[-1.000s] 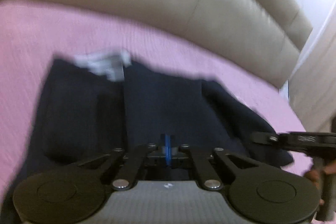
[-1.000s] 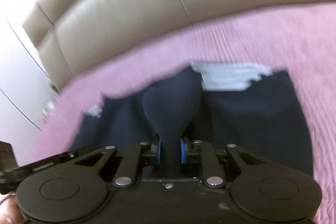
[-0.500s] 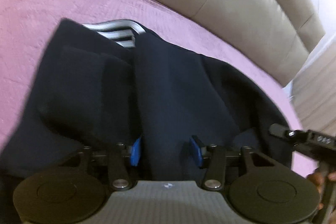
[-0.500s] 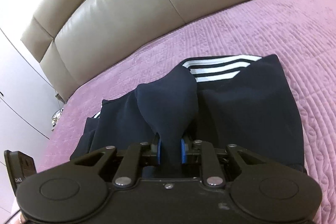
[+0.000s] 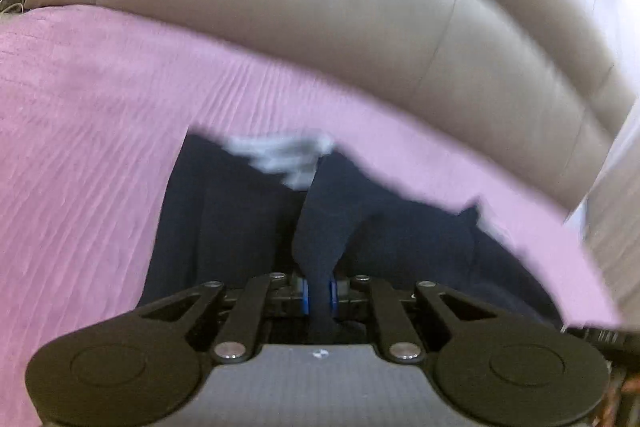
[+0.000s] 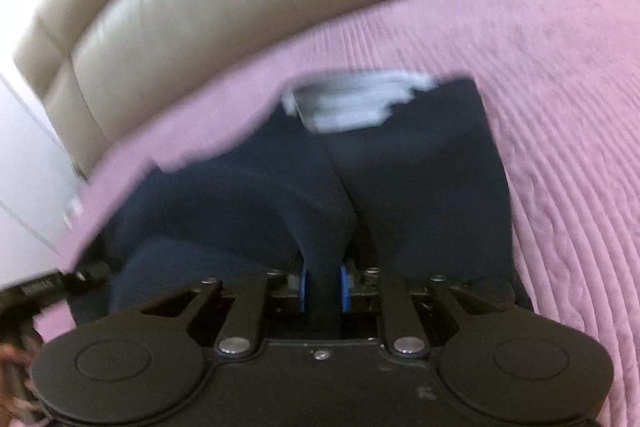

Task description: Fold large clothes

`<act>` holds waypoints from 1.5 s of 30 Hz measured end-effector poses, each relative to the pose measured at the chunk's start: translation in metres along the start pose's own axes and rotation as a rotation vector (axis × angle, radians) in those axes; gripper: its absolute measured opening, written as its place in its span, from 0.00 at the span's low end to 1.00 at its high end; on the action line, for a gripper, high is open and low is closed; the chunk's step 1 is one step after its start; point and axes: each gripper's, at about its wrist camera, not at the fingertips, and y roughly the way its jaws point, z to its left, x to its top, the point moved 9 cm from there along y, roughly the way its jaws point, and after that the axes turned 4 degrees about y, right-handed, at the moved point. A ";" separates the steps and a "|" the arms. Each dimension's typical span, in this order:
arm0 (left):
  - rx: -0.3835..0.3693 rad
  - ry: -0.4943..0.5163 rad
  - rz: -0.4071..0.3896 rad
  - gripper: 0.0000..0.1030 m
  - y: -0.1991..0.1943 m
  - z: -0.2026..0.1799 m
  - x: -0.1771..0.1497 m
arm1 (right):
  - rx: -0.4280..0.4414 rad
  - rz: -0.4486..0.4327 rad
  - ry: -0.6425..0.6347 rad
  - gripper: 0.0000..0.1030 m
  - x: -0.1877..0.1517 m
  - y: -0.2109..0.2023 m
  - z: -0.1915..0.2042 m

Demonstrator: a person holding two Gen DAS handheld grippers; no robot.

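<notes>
Half a second ago the left tongs (image 5: 319, 294) stood wide apart over flat cloth; their jaws have just been closing and now pinch a raised ridge of the navy garment (image 5: 224, 227) between the blue pads (image 5: 305, 293), so they are clamped on the fabric. Right tongs (image 6: 324, 293) grip a similar upstanding fold of the same garment, as they did in both earlier frames, though their jaws have been easing slightly wider and cloth is plainly between them. Both views are more blurred than half a second ago. From each pair of tongs the garment runs straight ahead, away toward the beige headboard (image 5: 320, 27), with its white-striped end (image 6: 352, 103) at the far edge; its long axis appears to lie roughly along the line the tongs point, and it rests on the pink bedspread (image 5: 80, 147). The two pinch points sit at the near edge, side by side, with the other gripper's black body just showing at the right margin of the left view and the left margin of the right view, so neither hand looks clearly nearer the striped end. I judge that the coming move turns on this: the near edge must be carried forward over the body of the garment toward the stripes, both hands travelling together to keep the fold square.
</notes>
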 end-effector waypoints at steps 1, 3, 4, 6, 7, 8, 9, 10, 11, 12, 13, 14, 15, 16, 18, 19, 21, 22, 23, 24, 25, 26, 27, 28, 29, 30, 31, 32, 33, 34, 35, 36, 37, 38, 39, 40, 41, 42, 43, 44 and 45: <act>0.019 0.017 0.034 0.12 0.005 0.001 -0.011 | 0.001 -0.009 -0.014 0.36 0.001 -0.006 0.003; 0.009 0.016 0.054 0.16 0.002 0.000 -0.020 | -0.023 -0.057 -0.067 0.53 0.010 -0.026 0.014; -0.003 0.017 0.051 0.28 -0.003 -0.001 -0.021 | -0.021 -0.092 -0.101 0.67 0.016 -0.037 0.021; -0.017 0.046 0.040 0.44 -0.017 -0.008 -0.018 | -0.012 -0.139 -0.167 0.78 0.024 -0.055 0.039; -0.027 0.076 0.029 0.50 -0.026 -0.015 -0.016 | -0.006 -0.148 -0.197 0.78 0.024 -0.060 0.048; -0.033 0.102 0.026 0.54 -0.034 -0.022 -0.014 | 0.004 -0.150 -0.233 0.78 0.024 -0.063 0.058; -0.038 0.113 0.029 0.68 -0.036 -0.026 -0.014 | 0.025 -0.135 -0.288 0.78 0.018 -0.060 0.071; -0.046 0.122 0.034 0.78 -0.039 -0.032 -0.016 | 0.049 -0.106 -0.337 0.78 0.009 -0.053 0.081; -0.053 0.130 0.037 0.80 -0.038 -0.037 -0.020 | 0.064 -0.080 -0.373 0.78 -0.001 -0.043 0.086; -0.045 0.142 0.045 0.79 -0.037 -0.041 -0.025 | 0.061 -0.050 -0.397 0.78 -0.013 -0.031 0.087; -0.008 0.163 0.069 0.68 -0.031 -0.039 -0.031 | 0.040 -0.017 -0.407 0.78 -0.022 -0.019 0.084; 0.045 0.181 0.098 0.55 -0.022 -0.033 -0.037 | -0.007 0.029 -0.417 0.78 -0.034 -0.004 0.073; 0.092 0.186 0.117 0.38 -0.017 -0.024 -0.043 | -0.024 0.039 -0.424 0.77 -0.040 0.002 0.065; 0.117 0.172 0.124 0.43 -0.013 -0.013 -0.047 | -0.021 0.030 -0.429 0.74 -0.044 0.004 0.058; 0.074 0.063 0.123 0.46 -0.011 0.008 -0.053 | -0.021 0.019 -0.437 0.68 -0.042 0.000 0.054; 0.067 0.045 0.123 0.48 -0.013 0.013 -0.054 | -0.029 0.024 -0.429 0.67 -0.039 -0.001 0.054; 0.078 0.076 0.119 0.55 -0.017 0.014 -0.054 | -0.028 0.040 -0.394 0.67 -0.033 -0.003 0.051; 0.096 0.097 0.119 0.59 -0.018 0.013 -0.053 | -0.023 0.051 -0.374 0.67 -0.031 -0.005 0.051; 0.104 0.105 0.121 0.59 -0.020 0.012 -0.053 | -0.020 0.055 -0.359 0.68 -0.027 -0.007 0.050; 0.105 0.100 0.122 0.61 -0.021 0.012 -0.053 | -0.013 0.056 -0.341 0.69 -0.025 -0.013 0.050; 0.101 0.089 0.127 0.64 -0.024 0.012 -0.052 | 0.001 0.053 -0.326 0.74 -0.023 -0.016 0.049; 0.089 0.075 0.127 0.66 -0.030 0.012 -0.051 | 0.020 0.047 -0.307 0.75 -0.023 -0.025 0.049; 0.080 0.063 0.122 0.73 -0.034 0.014 -0.050 | 0.033 0.041 -0.284 0.76 -0.023 -0.036 0.048; 0.071 0.046 0.111 0.79 -0.043 0.016 -0.049 | 0.042 0.039 -0.257 0.78 -0.021 -0.045 0.046; 0.061 0.033 0.103 0.80 -0.052 0.019 -0.049 | 0.058 0.042 -0.227 0.78 -0.022 -0.053 0.043; 0.049 0.022 0.103 0.80 -0.063 0.022 -0.050 | 0.080 0.048 -0.197 0.78 -0.023 -0.062 0.039; 0.037 0.012 0.109 0.80 -0.071 0.026 -0.052 | 0.112 0.060 -0.161 0.79 -0.025 -0.071 0.034; 0.022 0.003 0.125 0.80 -0.081 0.031 -0.057 | 0.138 0.071 -0.136 0.79 -0.028 -0.078 0.030; 0.009 -0.004 0.139 0.80 -0.090 0.036 -0.062 | 0.167 0.086 -0.110 0.79 -0.033 -0.088 0.024; 0.000 -0.008 0.152 0.79 -0.099 0.042 -0.068 | 0.183 0.097 -0.092 0.79 -0.038 -0.096 0.018; -0.004 -0.011 0.164 0.79 -0.108 0.048 -0.074 | 0.189 0.103 -0.076 0.79 -0.044 -0.104 0.010; 0.002 -0.020 0.173 0.78 -0.117 0.055 -0.081 | 0.181 0.110 -0.061 0.79 -0.051 -0.112 0.000; 0.007 -0.032 0.183 0.78 -0.124 0.062 -0.087 | 0.164 0.116 -0.049 0.79 -0.057 -0.119 -0.008; 0.013 -0.050 0.196 0.78 -0.131 0.070 -0.094 | 0.144 0.121 -0.031 0.79 -0.064 -0.127 -0.018; 0.018 -0.069 0.209 0.79 -0.137 0.077 -0.101 | 0.126 0.121 -0.007 0.79 -0.072 -0.135 -0.028; 0.012 -0.090 0.225 0.79 -0.141 0.082 -0.109 | 0.118 0.116 0.021 0.79 -0.079 -0.143 -0.037; -0.006 -0.119 0.255 0.79 -0.144 0.086 -0.119 | 0.116 0.106 0.046 0.79 -0.086 -0.150 -0.044; -0.022 -0.147 0.280 0.78 -0.146 0.089 -0.128 | 0.114 0.087 0.067 0.79 -0.092 -0.158 -0.051; -0.038 -0.169 0.301 0.76 -0.147 0.091 -0.136 | 0.115 0.063 0.085 0.79 -0.098 -0.166 -0.056; -0.057 -0.184 0.314 0.75 -0.149 0.092 -0.144 | 0.120 0.043 0.101 0.79 -0.103 -0.172 -0.062; -0.075 -0.187 0.311 0.73 -0.153 0.091 -0.149 | 0.123 0.035 0.115 0.79 -0.110 -0.177 -0.067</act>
